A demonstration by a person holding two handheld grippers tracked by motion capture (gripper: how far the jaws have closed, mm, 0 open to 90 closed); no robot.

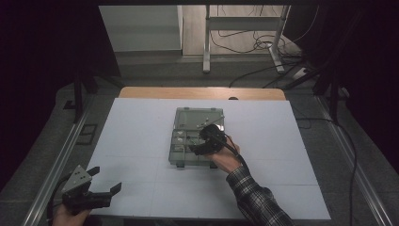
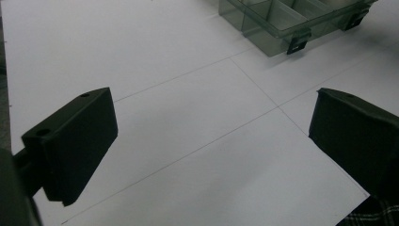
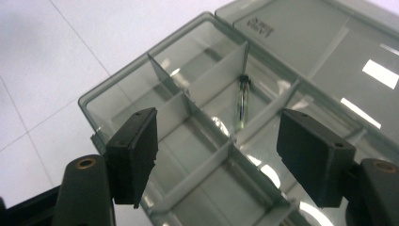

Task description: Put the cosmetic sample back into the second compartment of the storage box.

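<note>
Clear smoky plastic organiser box [image 1: 197, 136], lid open, centre of the high view: light, rigid, slick. My right gripper [image 3: 216, 146] hangs open above its compartments, nearing a small metal piece [image 3: 242, 101]; my left gripper [image 2: 207, 141] idles open.

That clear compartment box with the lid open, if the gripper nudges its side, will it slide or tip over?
The compartment box looks like thin clear plastic with mostly empty cells, so probably light. It sits low and flat on the smooth white table, so it would likely slide, not tip. The open lid lying flat behind may drag along.
</note>
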